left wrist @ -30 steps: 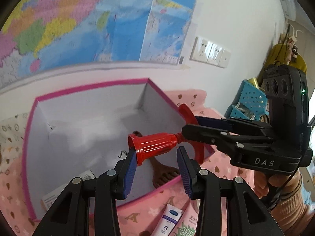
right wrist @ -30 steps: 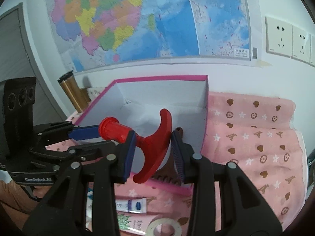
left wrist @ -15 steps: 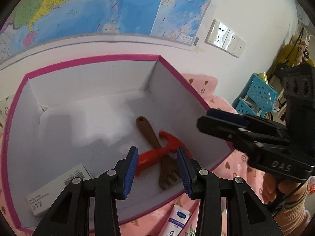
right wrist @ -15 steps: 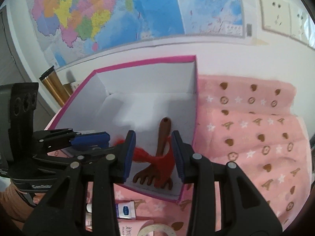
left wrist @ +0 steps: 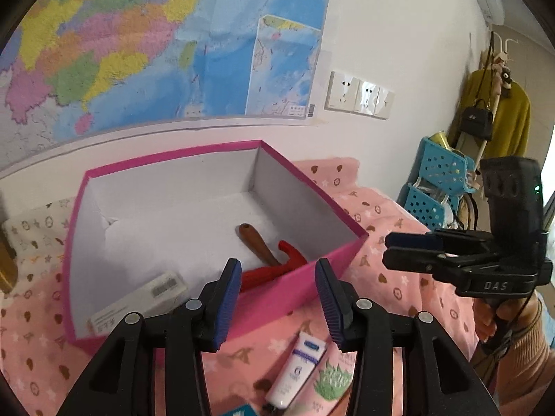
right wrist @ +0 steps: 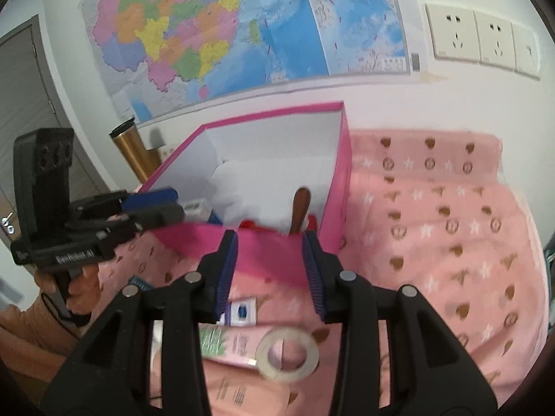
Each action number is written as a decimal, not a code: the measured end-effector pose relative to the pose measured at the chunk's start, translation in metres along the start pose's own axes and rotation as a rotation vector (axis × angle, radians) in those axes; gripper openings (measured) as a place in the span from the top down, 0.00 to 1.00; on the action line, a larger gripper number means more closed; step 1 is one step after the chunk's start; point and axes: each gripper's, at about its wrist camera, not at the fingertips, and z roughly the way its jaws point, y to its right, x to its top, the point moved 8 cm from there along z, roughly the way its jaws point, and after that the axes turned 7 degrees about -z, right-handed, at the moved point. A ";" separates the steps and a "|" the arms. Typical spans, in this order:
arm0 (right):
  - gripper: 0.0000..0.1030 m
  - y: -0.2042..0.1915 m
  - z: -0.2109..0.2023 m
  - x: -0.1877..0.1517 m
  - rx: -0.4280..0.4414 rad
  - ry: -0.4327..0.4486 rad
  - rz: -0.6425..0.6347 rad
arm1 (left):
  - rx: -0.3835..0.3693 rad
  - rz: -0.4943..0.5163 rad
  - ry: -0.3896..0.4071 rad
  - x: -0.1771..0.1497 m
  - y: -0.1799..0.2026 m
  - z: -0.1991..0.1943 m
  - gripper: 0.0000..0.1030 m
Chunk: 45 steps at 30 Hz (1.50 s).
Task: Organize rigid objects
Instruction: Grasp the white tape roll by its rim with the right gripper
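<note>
Box of pink card with white inner walls on a pink cloth printed with hearts and stars over the desk. Inside, near the right-hand wall: red plastic toy hammer, lying flat, crossed by a brown toy rake with a rounded handle, the two touching. White flat carton with a barcode label toward the box's near left corner. Left tool held wide open above the box's near rim, empty. Right tool also spread wide and empty, just outside the box's near wall. On the cloth in front of the box: white tube with a blue label, beside it a pink tube with a green leaf print, and a ring of pale tape resting against the pink tube. Gold metal tumbler with a black lid behind the box. Wall map and white sockets on the wall.
</note>
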 end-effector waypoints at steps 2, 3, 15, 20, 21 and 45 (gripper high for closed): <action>0.61 -0.004 0.000 -0.009 0.001 -0.011 -0.005 | 0.013 -0.006 0.001 -0.006 -0.005 -0.007 0.55; 0.61 -0.006 0.000 -0.014 0.008 -0.018 -0.005 | 0.013 -0.010 0.000 -0.008 -0.007 -0.009 0.55; 0.61 0.010 0.024 -0.079 -0.020 -0.179 0.057 | -0.091 -0.029 -0.118 -0.064 0.016 -0.003 0.55; 0.61 0.019 0.032 -0.098 -0.048 -0.229 0.066 | -0.145 -0.024 -0.184 -0.082 0.038 0.014 0.55; 0.61 0.020 0.033 -0.099 -0.053 -0.233 0.068 | -0.153 -0.023 -0.196 -0.085 0.042 0.016 0.55; 0.84 0.019 0.035 -0.101 -0.102 -0.230 0.009 | -0.230 -0.023 -0.320 -0.108 0.076 0.050 0.62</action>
